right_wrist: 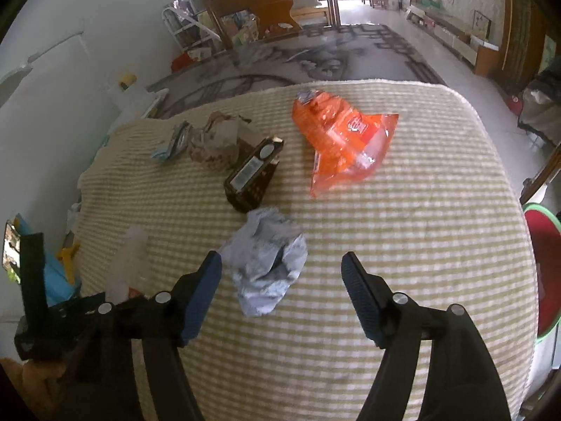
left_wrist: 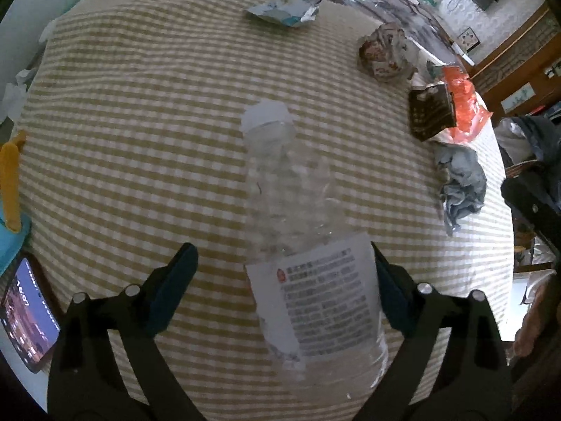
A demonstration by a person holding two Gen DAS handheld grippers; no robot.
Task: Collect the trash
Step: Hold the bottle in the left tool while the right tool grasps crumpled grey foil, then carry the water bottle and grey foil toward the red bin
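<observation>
In the left wrist view a clear plastic bottle with a white cap lies lengthwise down the middle of the frame on a beige checked cloth, its labelled lower part between the fingers of the left gripper; the jaws are spread wide, the right finger at the label's edge and the left one well clear of it, so nothing is pinched. Open cloth fills the left and upper middle of that frame, with a phone at the lower left edge. Along the right edge lie a dark box, an orange bag and a grey crumpled wad. In the right wrist view the right gripper is also spread, with a crumpled grey paper ball lying just beside its left finger, unsqueezed. Above it are the dark carton and the orange wrapper; the right half of the cloth is bare up to its rounded edge.
</observation>
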